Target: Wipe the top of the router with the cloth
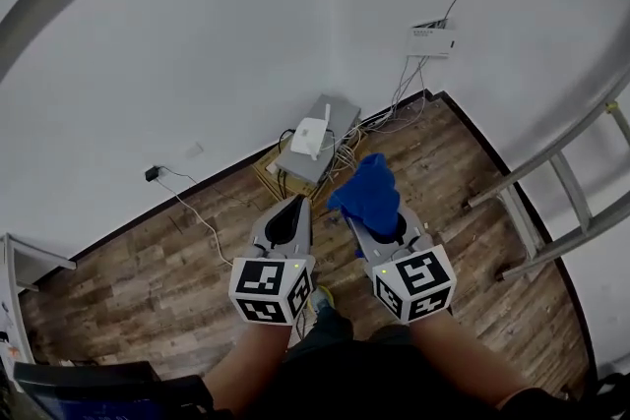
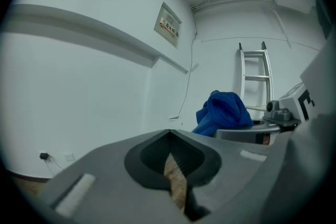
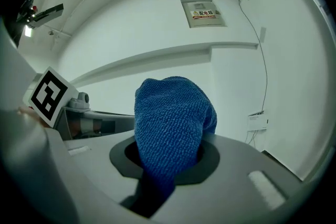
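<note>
The bunched fabric cloth (image 3: 170,123) is deep blue; the boxy plastic router (image 1: 311,135) white; the plank floor (image 1: 148,280) streaky brown; marker cubes (image 1: 271,288) patterned in black-and-white squares.

Right tongs (image 1: 365,214) gripped a bunched-up blue fabric cloth (image 1: 370,192), left tongs (image 1: 296,201) alongside, both just short of the small white plastic router (image 1: 311,135).

Your router (image 1: 311,135) sits mid-frame on a flat box (image 1: 341,117) against the wall (image 1: 197,54). The cloth (image 1: 370,194), in your right gripper (image 1: 379,231), is just lower right of it.

Head view steeply down, gripper views facing wall (image 2: 79,102), sharing cloth (image 2: 223,113)
</note>
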Demonstrator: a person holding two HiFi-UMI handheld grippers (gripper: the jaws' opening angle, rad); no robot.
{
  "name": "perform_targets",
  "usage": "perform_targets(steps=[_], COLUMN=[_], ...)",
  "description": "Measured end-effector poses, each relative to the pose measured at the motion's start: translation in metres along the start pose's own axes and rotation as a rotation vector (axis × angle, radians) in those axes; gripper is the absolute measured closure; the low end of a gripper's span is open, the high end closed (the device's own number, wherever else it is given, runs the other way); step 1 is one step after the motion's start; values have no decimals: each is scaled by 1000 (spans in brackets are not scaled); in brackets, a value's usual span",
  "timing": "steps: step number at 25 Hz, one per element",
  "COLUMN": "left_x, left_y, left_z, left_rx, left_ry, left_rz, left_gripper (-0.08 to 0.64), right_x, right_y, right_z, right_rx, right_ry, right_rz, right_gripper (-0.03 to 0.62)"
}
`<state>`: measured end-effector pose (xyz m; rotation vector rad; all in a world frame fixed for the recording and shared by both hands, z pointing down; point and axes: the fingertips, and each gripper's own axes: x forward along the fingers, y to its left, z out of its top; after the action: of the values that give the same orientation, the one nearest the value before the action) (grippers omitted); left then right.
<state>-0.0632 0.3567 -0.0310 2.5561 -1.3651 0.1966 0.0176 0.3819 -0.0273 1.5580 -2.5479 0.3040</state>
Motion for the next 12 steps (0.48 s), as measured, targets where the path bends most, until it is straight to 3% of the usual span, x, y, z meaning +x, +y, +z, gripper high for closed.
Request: perform_targets(steps=[7,12], left_x=[68,127], left_y=[56,86], left_z=[14,7], left_rx=[-2,-18], left_ry=[34,83], left_rz=[-37,-18], left_gripper=[558,558], right_x=[80,136], right_y=[-24,-64], right_z=[7,-7], right_rx=[20,42], right_ry=[34,72], right_rz=[-6,18], right_gripper=[483,483])
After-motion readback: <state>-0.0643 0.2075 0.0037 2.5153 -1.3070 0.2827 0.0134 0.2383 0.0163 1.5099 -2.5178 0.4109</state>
